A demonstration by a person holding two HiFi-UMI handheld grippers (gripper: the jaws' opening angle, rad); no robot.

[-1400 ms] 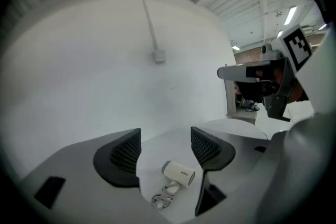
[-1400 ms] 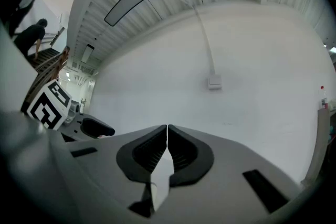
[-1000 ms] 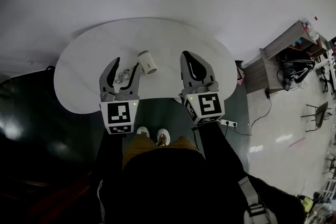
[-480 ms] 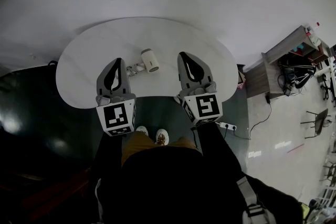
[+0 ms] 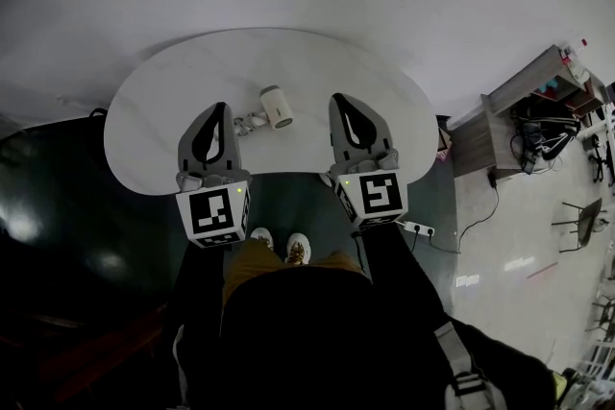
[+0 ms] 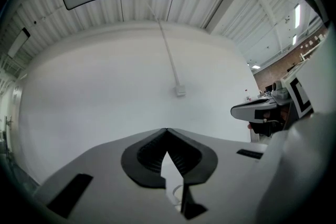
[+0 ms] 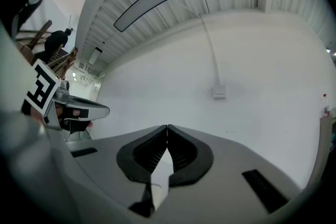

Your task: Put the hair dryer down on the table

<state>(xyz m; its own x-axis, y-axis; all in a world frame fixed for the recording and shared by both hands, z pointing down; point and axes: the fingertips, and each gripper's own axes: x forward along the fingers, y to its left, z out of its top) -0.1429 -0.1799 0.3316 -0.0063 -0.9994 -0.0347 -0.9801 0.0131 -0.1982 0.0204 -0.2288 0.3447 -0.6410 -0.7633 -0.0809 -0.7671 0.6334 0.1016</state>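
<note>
Hair dryer (image 5: 274, 108) lying on its side on the white desk (image 5: 317, 67), toward the near edge and between the two grippers, thin end just beside the left gripper (image 5: 220, 107), well apart from the right gripper (image 5: 345, 99). Both sets of jaws closed tip to tip, holding nothing, poised over the near rim. Rounded rim all round the desk, near edge curving in toward the shoes (image 5: 280, 250); far half bare and broad. Dark floor (image 5: 58, 206) off the left edge, with a power strip (image 5: 418, 227) on the floor below the right corner. Black-and-white square patterns on the marker cubes (image 5: 215, 211); print on the dryer too small to read.
</note>
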